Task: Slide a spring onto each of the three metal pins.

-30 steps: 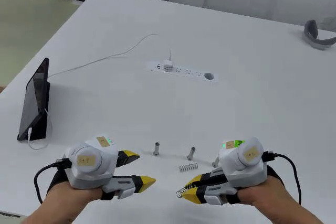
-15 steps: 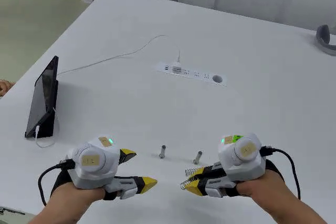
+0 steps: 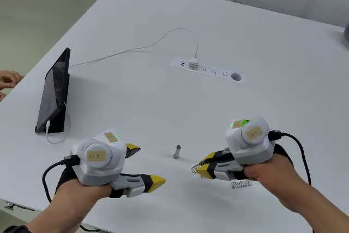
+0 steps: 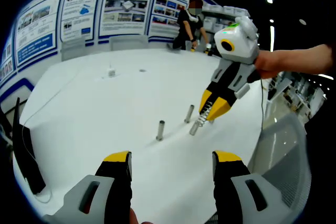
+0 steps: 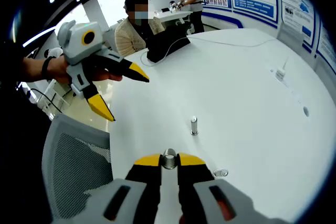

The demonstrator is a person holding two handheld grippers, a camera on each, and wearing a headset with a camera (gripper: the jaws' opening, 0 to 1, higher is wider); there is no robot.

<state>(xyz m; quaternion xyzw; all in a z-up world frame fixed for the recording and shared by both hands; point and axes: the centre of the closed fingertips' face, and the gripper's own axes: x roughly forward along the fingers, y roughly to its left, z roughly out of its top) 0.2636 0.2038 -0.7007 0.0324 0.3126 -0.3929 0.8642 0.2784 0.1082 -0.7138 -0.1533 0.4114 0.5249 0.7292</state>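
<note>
Springs are seen in two places. One spring is pinched between the closed fingers of the right gripper, near a pin standing on the table. A second spring is seen lying flat on the table under that hand. Nothing is held by the left gripper, whose fingers are spread wide. Tan stickers on both grippers are marked, but the writing cannot be read; the wall posters are likewise too small. In the left gripper view a second pin is seen just beside the held spring.
</note>
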